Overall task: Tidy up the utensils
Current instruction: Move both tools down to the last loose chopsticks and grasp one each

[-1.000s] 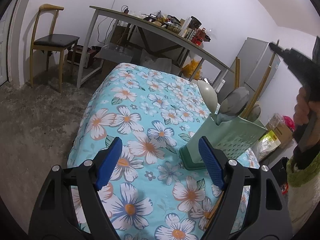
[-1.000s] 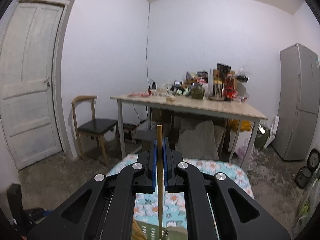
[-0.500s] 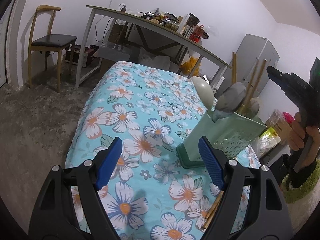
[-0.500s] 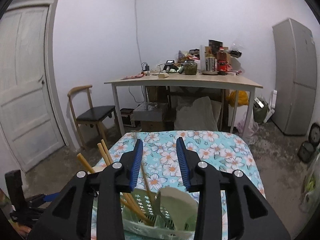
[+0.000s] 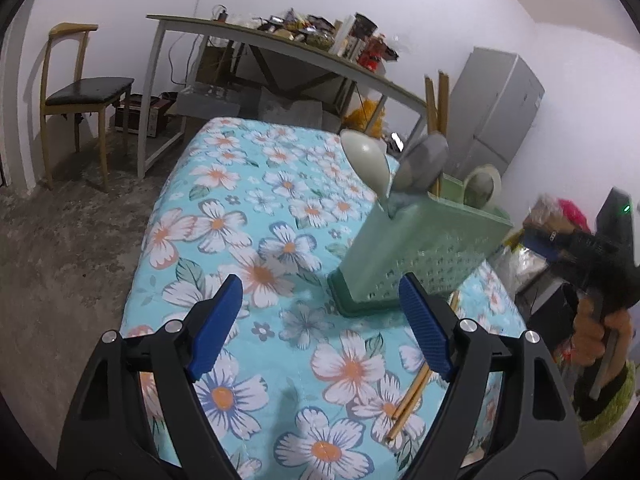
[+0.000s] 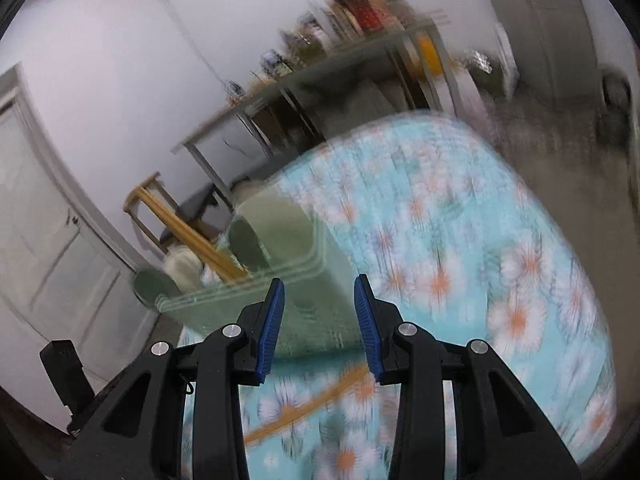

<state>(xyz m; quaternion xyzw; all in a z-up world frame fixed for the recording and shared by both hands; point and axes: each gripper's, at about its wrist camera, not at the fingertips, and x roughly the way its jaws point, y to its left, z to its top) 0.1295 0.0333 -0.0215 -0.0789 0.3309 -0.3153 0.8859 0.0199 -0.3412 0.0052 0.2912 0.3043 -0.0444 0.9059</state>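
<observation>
Right wrist view smeared by blur, right gripper parted and empty, having just opened, pale green perforated plastic utensil holder beyond, left gripper wide open, wooden chopsticks half-hidden near floral tabletop's right edge.

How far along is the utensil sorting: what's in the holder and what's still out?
Done: spoons and chopsticks stand in the green holder. In hand: nothing; the left gripper and right gripper are open and empty. Left: a pair of chopsticks lies on the floral cloth beside the holder.
</observation>
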